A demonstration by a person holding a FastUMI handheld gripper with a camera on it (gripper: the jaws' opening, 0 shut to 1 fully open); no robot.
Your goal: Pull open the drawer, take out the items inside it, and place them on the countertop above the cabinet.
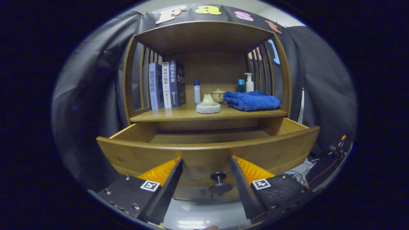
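The wooden drawer (204, 153) stands pulled out of the cabinet, and the part of its floor I can see is bare. Its dark round knob (219, 182) sits on the front panel, between my fingers and a little below their tips. My gripper (206, 163) is open, fingers spread to either side of the knob and touching nothing. On the countertop (179, 114) above the drawer lie a folded blue towel (252, 100) to the right and a pale round dish with a cone-shaped piece (208, 105) in the middle.
Three books (167, 84) stand upright at the left of the countertop. Behind the dish are a small white bottle (197, 91), a lidded pot (218, 95), a blue container (240, 85) and a pump bottle (249, 83). Slatted sides and a top board enclose the shelf. Cables (322, 166) lie at the right.
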